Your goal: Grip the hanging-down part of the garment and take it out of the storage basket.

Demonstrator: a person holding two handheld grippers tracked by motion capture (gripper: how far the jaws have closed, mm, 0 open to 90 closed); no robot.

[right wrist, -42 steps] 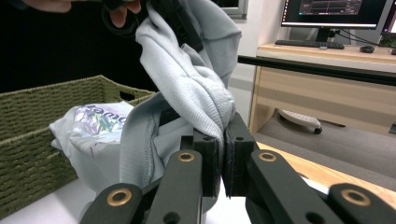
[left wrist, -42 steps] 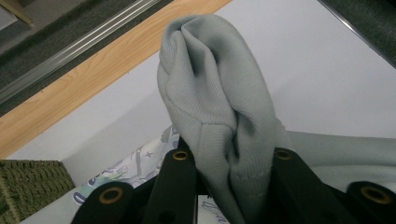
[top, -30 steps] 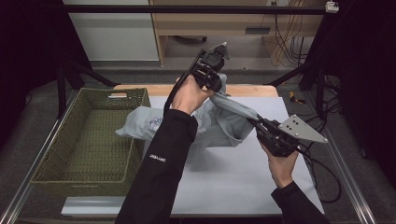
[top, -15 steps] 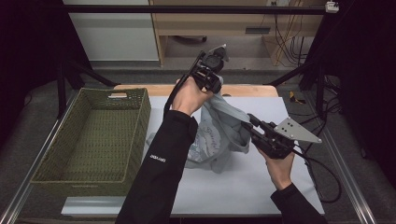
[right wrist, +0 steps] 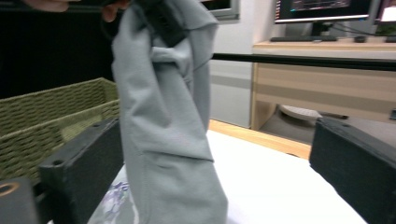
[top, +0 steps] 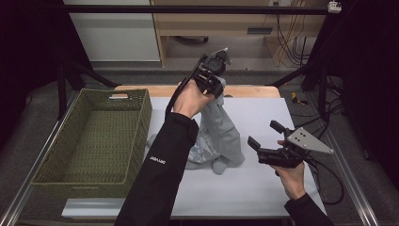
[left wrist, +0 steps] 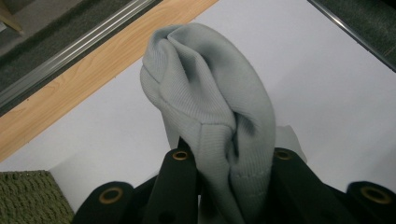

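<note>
A light grey garment (top: 221, 136) hangs from my left gripper (top: 212, 87), which is raised over the far middle of the table and shut on the cloth's top edge. Its lower part bunches on the white table top. In the left gripper view the ribbed grey cloth (left wrist: 210, 93) is pinched between the two black jaws of the left gripper (left wrist: 226, 179). My right gripper (top: 266, 135) is low at the right, a little apart from the garment. Its jaws have just been opening and stand wide with nothing pressed between them. Seen from the right gripper (right wrist: 219, 172), the garment (right wrist: 163, 116) hangs just ahead.
A green woven basket (top: 141, 122) stands empty at the table's left, also seen as the basket (right wrist: 56, 116) in the right gripper view. A wooden strip (top: 249, 91) borders the far side. Cables trail off the right edge.
The right gripper has let go of the garment, opened wide and dropped lower. The cloth, stretched between both grippers before, now hangs from the left gripper alone.
</note>
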